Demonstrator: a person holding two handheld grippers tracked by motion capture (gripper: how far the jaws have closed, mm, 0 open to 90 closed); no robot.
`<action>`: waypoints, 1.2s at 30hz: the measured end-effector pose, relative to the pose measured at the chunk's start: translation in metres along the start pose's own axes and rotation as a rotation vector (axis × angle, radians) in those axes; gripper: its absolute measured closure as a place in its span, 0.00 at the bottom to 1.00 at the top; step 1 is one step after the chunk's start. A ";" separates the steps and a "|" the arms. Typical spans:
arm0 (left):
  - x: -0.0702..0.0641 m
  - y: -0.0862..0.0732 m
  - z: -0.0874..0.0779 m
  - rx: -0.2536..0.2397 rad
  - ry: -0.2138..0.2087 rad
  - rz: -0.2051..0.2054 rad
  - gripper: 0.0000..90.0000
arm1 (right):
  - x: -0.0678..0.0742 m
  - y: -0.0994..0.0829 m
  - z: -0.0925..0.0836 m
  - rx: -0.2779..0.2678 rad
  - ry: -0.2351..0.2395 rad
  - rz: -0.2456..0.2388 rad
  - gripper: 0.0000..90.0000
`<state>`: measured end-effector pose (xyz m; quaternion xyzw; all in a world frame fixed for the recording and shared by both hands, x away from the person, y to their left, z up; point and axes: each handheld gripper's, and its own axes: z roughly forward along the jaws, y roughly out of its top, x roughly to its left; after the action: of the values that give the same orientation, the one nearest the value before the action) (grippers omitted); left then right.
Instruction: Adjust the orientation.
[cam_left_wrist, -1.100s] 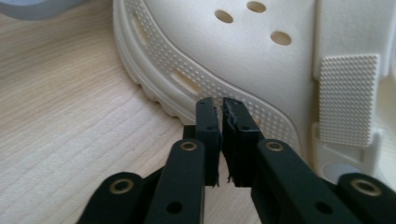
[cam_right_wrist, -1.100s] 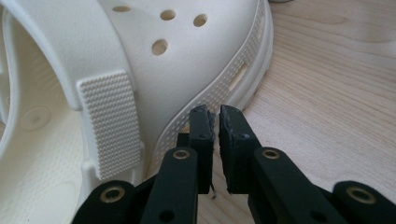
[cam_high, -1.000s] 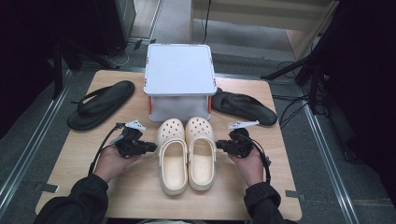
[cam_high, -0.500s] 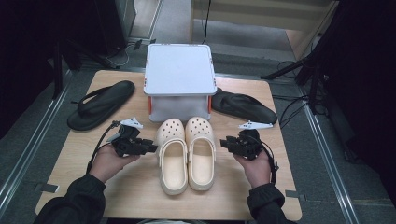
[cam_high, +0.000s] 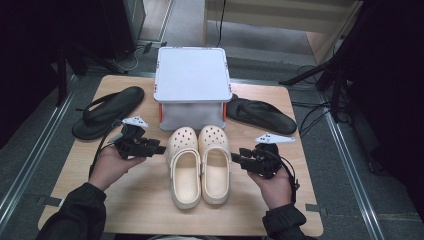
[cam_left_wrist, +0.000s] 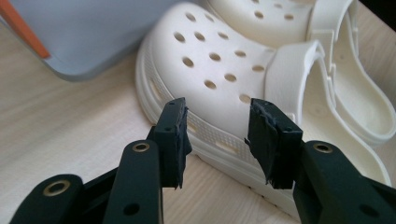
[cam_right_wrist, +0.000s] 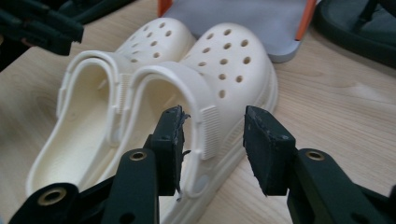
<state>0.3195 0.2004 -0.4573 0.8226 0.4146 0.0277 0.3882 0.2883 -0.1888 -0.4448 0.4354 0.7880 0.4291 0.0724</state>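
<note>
A pale wooden surface (cam_high: 150, 200) carries a grey lidded plastic box with orange latches (cam_high: 192, 85) at its far middle, flanked by two black rubber flip-flops (cam_high: 107, 110). Just before the box stands a pair of cream perforated foam clogs (cam_high: 200, 165), side by side, toes toward it. The left hand-held gripper (cam_high: 159, 149) and the right hand-held gripper (cam_high: 236, 159) hover just beside the clogs' outer edges, jaws spread and just opened, pinching nothing.

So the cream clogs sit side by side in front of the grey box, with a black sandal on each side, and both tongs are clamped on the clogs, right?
Not clamped: the left tongs and right tongs stand open beside the clogs, as both gripper views show. The rest holds.
</note>
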 end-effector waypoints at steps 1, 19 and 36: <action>0.002 0.002 -0.002 -0.007 -0.002 -0.003 0.64 | 0.000 0.000 0.000 0.000 0.000 0.000 0.64; 0.014 0.051 -0.026 -0.053 0.016 0.032 0.84 | 0.036 -0.011 0.008 0.018 0.044 -0.067 0.63; 0.031 0.106 -0.041 -0.058 0.033 0.051 0.95 | 0.051 -0.015 0.026 0.046 0.051 -0.092 0.61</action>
<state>0.3948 0.2104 -0.3674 0.8206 0.3989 0.0634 0.4042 0.2605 -0.1378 -0.4588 0.3891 0.8186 0.4178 0.0620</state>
